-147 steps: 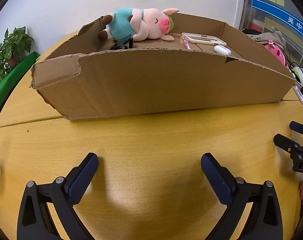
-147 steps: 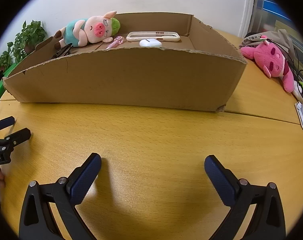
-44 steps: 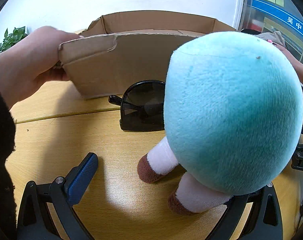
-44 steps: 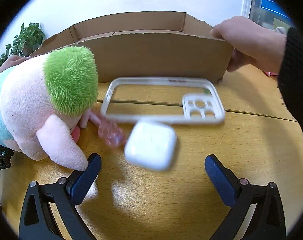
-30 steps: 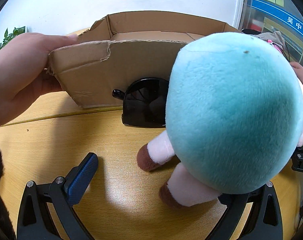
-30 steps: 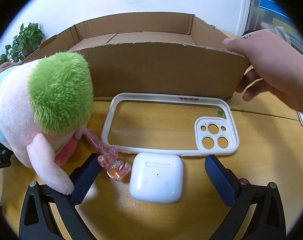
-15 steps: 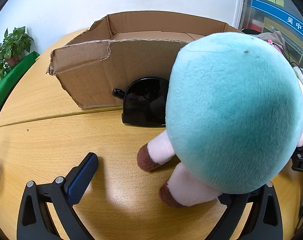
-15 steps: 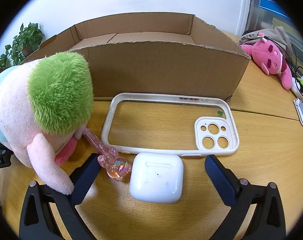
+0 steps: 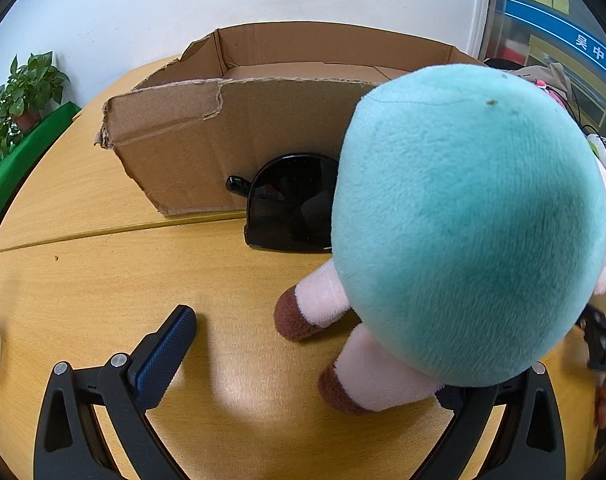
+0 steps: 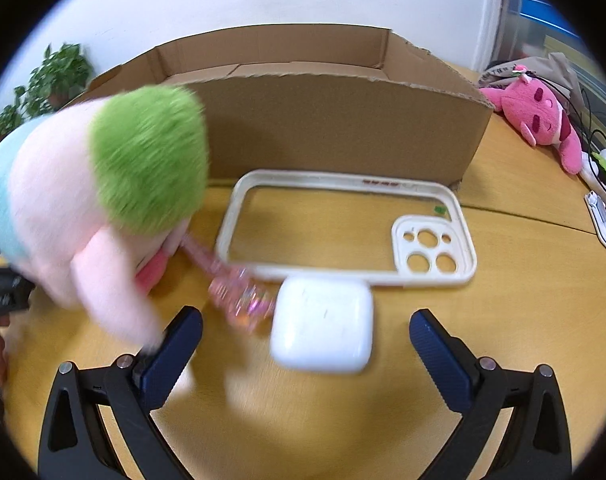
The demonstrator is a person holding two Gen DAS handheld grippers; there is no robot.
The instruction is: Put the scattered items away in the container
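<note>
A plush pig (image 9: 463, 220) with a teal body and green hair (image 10: 147, 156) lies on the wooden table in front of the empty cardboard box (image 9: 223, 136). Black sunglasses (image 9: 291, 208) rest against the box wall behind the pig. My left gripper (image 9: 315, 368) is open, and the pig's body hides its right finger. In the right wrist view a cream phone case (image 10: 343, 228), a white earbuds case (image 10: 323, 324) and a pink glittery trinket (image 10: 239, 292) lie on the table. My right gripper (image 10: 307, 344) is open just short of the earbuds case. The cardboard box (image 10: 343, 128) stands beyond.
A pink plush toy (image 10: 539, 120) and cables lie on the table to the right of the box. A potted plant (image 9: 23, 100) stands at the far left, past the table edge. Bare tabletop (image 9: 83, 280) lies left of my left gripper.
The box was tipped out, so its items now lie on the table. The hands that held the box are gone. The right wrist view is now blurred and shifted slightly; the left view is steady.
</note>
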